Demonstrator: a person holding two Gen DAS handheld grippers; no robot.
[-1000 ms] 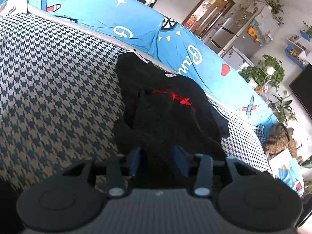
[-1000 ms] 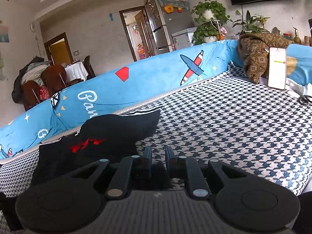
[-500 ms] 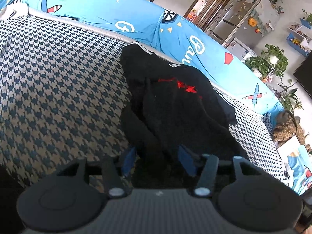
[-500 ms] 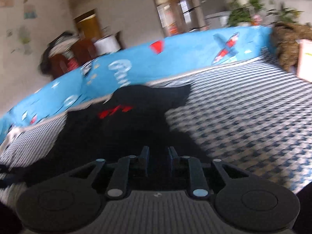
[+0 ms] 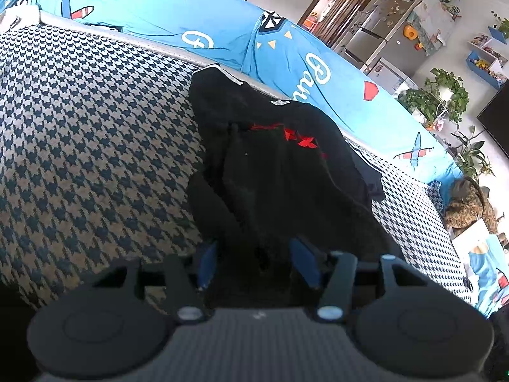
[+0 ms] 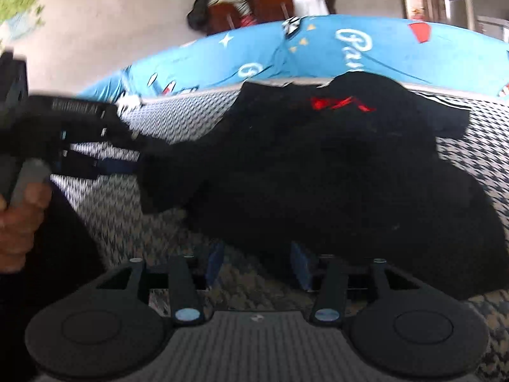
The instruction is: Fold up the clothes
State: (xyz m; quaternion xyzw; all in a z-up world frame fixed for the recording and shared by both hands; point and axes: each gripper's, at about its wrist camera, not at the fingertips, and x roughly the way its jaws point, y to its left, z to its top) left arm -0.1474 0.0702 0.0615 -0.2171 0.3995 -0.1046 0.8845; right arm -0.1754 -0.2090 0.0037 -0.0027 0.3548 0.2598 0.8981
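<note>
Now black garment (image 5: 280, 172) lies between both grippers' parted jaws.

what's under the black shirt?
The black shirt lies bunched on the houndstooth cover, which shows all around it. Whatever sits directly beneath its folds is hidden; nothing else pokes out.

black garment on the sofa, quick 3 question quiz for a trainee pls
1. True or false: the black garment lies on the houndstooth cover.
2. What colour is the print on the garment? A red, B yellow, C green.
3. Fill in: the backrest cover behind the garment, printed with planes, is ____.
Key: 1 true; 2 A; 3 blue.
</note>
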